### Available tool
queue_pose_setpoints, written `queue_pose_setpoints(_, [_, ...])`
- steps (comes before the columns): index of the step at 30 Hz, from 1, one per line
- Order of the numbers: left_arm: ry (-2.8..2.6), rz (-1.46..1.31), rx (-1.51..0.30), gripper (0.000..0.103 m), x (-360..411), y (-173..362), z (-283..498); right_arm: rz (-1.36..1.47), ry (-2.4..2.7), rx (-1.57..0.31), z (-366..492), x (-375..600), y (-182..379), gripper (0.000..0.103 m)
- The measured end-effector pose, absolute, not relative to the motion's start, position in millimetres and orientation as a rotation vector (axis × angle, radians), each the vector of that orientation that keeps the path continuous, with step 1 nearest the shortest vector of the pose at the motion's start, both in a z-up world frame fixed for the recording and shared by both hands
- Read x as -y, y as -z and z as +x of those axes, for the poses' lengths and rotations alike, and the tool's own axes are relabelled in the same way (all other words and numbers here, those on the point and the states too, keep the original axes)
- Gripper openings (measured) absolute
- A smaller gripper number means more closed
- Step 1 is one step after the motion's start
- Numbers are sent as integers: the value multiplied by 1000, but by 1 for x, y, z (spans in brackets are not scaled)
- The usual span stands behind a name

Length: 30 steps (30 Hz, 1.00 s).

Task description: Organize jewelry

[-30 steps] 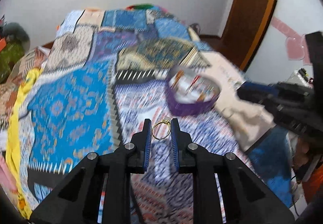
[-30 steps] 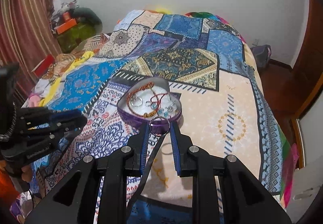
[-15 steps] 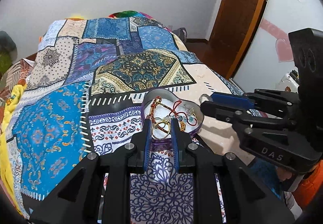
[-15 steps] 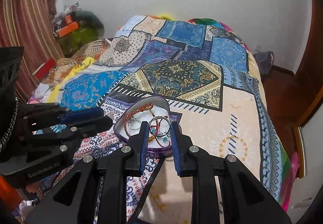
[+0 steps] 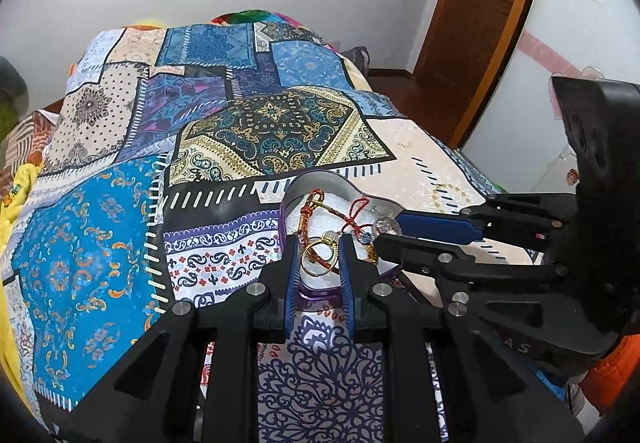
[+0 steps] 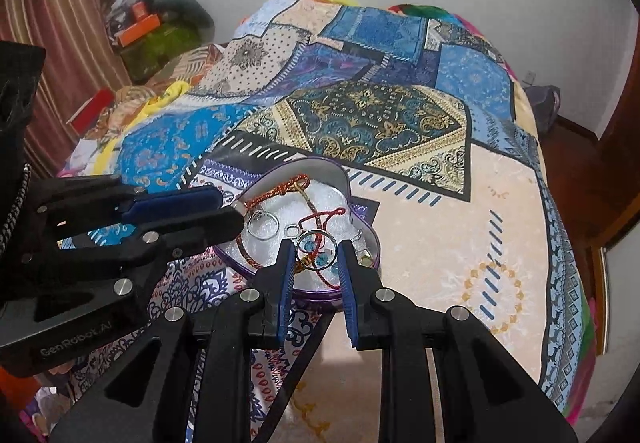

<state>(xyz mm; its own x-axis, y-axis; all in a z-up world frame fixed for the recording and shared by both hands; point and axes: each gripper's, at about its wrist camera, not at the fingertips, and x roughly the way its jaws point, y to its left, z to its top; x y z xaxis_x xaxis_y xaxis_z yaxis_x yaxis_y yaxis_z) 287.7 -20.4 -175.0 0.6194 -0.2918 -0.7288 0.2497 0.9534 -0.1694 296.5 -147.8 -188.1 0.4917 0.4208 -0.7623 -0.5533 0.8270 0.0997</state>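
A purple heart-shaped tin (image 5: 294, 189) (image 6: 362, 219) lies on the patchwork bedspread, lined white, with red and gold cords (image 6: 320, 217) and a silver ring (image 6: 263, 224) in it. My left gripper (image 5: 319, 257) is shut on a gold ring (image 5: 320, 256) and holds it over the tin's near edge. My right gripper (image 6: 313, 254) is shut on a silver ring (image 6: 316, 248) above the tin's near side. Each gripper shows in the other's view, the right one (image 5: 390, 233) and the left one (image 6: 230, 209), both at the tin's rim.
The patchwork bedspread (image 5: 120, 227) (image 6: 460, 235) covers the whole bed. Clutter and a striped curtain (image 6: 48, 43) stand to the left. A wooden door (image 5: 480, 23) is at the right, beyond the bed's far corner.
Both grippers have moved forward over the tin, each still holding its ring. The tin now sits right under the fingertips.
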Motion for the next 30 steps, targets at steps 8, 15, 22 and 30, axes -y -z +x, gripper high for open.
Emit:
queue_pose_setpoints(8, [307,-63,-847,18,16,175,287,-204,-578,-834,291,145,184,20])
queue_pose_setpoints(15, [292,-74,-842,19,10,170,280,-207,-548,-817,292,147,182,21])
queue_pose_setpoints(22, [264,-83,-800,27,0,153,264,-183,-522,-755,284,153,164,41])
queue_pose_setpoints(30, [231,-81,-717,33,-5,115,234,-167,-503,-684,262,160,133,41])
